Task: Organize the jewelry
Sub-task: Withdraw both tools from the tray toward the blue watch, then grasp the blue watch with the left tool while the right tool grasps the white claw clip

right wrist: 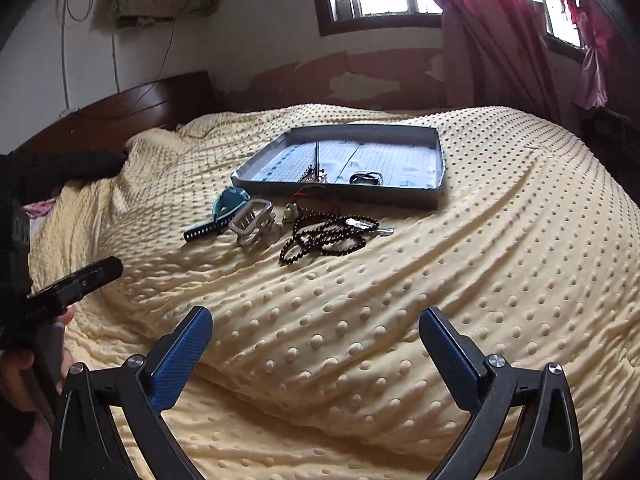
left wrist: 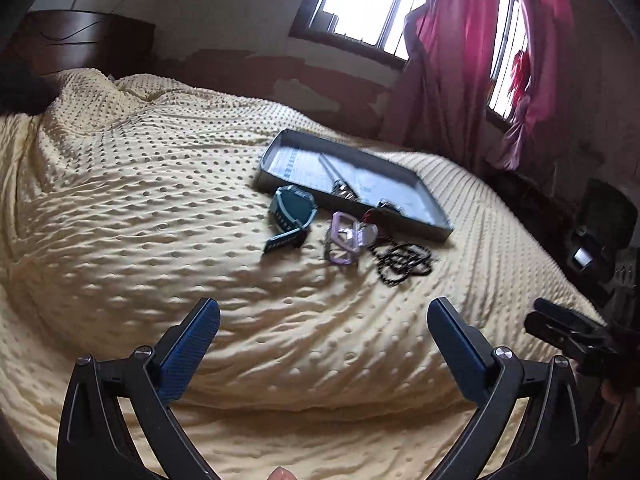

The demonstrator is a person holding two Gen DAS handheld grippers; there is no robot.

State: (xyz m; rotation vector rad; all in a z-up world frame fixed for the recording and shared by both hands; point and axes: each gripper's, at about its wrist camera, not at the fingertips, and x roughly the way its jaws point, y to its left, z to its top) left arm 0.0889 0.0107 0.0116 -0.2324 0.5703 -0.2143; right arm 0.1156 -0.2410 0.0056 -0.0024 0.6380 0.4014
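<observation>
Both wrist cameras look from the near bedside across the bed (left wrist: 120, 200), sharing the distant tray (right wrist: 438, 184).

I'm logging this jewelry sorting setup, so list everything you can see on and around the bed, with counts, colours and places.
tray: one, grey, far side of the bed
items in tray: two, small, metallic, near its front wall
watch: one, teal, on blanket left of the pile
hair claw: one, pale lilac, beside the watch
bead necklace: one, black, right of the claw
pendant: one, greenish, red cord, before the tray
blanket: one, cream, dotted
curtain: pink, by the window
left tongs: open, empty
right tongs: open, empty
</observation>
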